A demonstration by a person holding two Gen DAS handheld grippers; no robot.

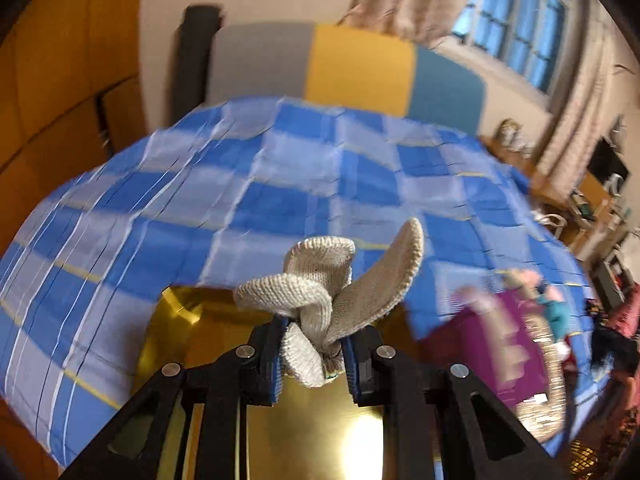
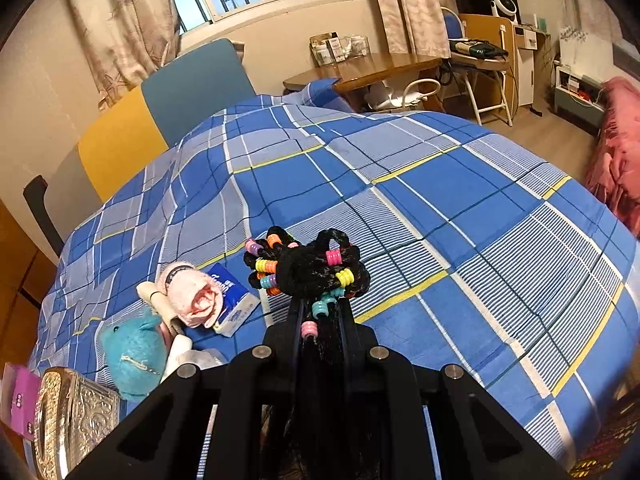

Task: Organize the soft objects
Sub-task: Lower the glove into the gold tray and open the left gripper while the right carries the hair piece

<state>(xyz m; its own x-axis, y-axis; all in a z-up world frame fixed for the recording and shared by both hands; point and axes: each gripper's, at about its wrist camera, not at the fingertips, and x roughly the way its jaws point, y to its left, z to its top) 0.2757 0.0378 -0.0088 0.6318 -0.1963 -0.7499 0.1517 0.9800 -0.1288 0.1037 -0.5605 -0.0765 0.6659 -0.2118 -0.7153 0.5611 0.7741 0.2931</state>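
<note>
My left gripper [image 1: 314, 354] is shut on a beige knitted glove [image 1: 332, 292], bunched between its blue pads and held above a shiny gold tin [image 1: 320, 432]. My right gripper [image 2: 320, 320] is shut on a black braided hair piece with coloured beads [image 2: 306, 266], held above the blue plaid bed cover [image 2: 440, 200]. A teal plush dolphin [image 2: 134, 354], a pink rolled cloth [image 2: 194, 298] and a blue tissue pack [image 2: 234, 300] lie on the bed to the left of the right gripper.
An ornate silver box [image 2: 68, 416] and a purple packet [image 2: 20, 404] sit at the bed's left edge; both show blurred in the left wrist view [image 1: 540, 380]. A yellow and teal headboard [image 2: 160, 112], a wooden table [image 2: 372, 68] and a pink blanket [image 2: 616, 152] surround the bed.
</note>
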